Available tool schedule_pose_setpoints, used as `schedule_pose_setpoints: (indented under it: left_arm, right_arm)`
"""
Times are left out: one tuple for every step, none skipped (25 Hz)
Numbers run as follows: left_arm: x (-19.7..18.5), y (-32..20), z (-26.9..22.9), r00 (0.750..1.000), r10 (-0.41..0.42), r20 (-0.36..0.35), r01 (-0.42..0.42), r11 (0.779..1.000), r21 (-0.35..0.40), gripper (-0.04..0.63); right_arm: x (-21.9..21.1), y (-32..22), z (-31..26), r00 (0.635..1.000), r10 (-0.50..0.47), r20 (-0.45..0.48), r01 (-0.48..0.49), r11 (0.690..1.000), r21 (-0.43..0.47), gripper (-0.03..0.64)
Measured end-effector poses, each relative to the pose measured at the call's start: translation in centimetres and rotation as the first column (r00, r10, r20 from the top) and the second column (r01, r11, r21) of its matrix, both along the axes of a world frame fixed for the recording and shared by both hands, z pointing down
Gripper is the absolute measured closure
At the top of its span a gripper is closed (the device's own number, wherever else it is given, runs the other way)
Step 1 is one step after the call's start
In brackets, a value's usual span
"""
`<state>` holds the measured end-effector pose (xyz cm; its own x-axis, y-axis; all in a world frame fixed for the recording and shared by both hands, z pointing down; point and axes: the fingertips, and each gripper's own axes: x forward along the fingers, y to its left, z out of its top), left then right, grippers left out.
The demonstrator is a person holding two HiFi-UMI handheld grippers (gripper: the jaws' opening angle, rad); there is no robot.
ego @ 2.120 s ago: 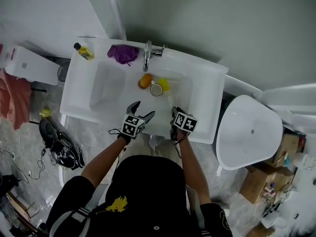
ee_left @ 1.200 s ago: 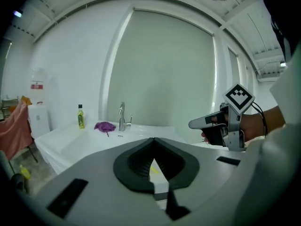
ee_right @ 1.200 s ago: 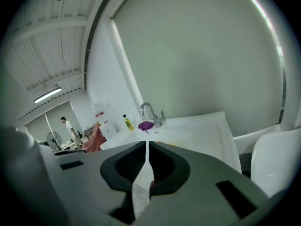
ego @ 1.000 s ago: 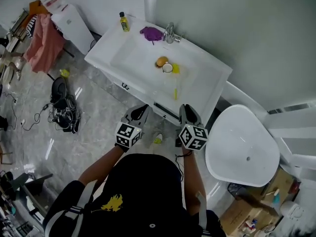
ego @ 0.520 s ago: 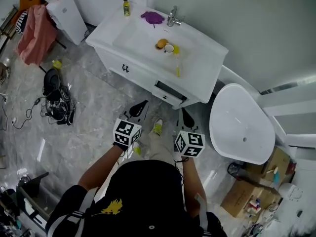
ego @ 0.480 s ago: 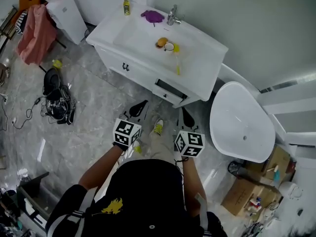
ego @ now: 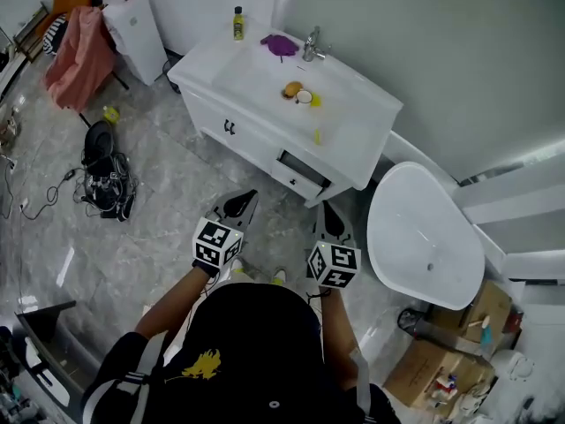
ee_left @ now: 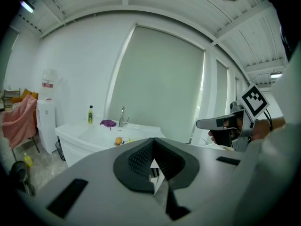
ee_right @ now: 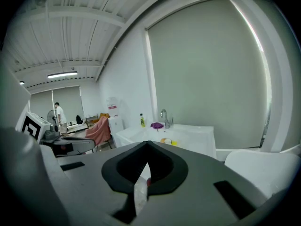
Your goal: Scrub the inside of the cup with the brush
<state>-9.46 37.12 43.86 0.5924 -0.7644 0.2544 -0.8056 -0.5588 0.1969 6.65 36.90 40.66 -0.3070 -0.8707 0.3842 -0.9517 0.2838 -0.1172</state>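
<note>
The white cup [ego: 304,96] stands on the sink basin [ego: 256,73] far ahead, between an orange thing [ego: 290,88] and a yellow thing [ego: 316,102]. The yellow brush [ego: 317,136] lies on the counter nearer the front edge. My left gripper [ego: 240,203] and right gripper [ego: 331,221] hang over the floor well short of the cabinet, both shut with nothing in them. In the left gripper view the jaws [ee_left: 152,166] are pressed together, and the sink [ee_left: 106,132] is small in the distance. In the right gripper view the shut gripper [ee_right: 143,173] faces the cup [ee_right: 167,141].
A faucet [ego: 311,42], a purple cloth [ego: 280,44] and a yellow bottle [ego: 237,23] sit at the sink's back. The cabinet drawer [ego: 300,173] is ajar. A white tub [ego: 424,232] stands at right, boxes [ego: 428,369] behind it. Shoes and cables [ego: 104,170] lie at left.
The person has stepped further back from the sink, so it looks smaller and farther. Both grippers have come back with the person, empty. The brush stays on the counter.
</note>
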Motion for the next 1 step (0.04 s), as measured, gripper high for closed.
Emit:
schedule_pose_setpoints:
  left_arm:
    - [0.26,-0.06,-0.42,1.000,-0.002,0.006,0.002,1.000,0.003,0.578]
  right_arm:
    - [0.50,0.23,-0.21,1.000,-0.001,-0.003,0.001,1.000,-0.003,0.594]
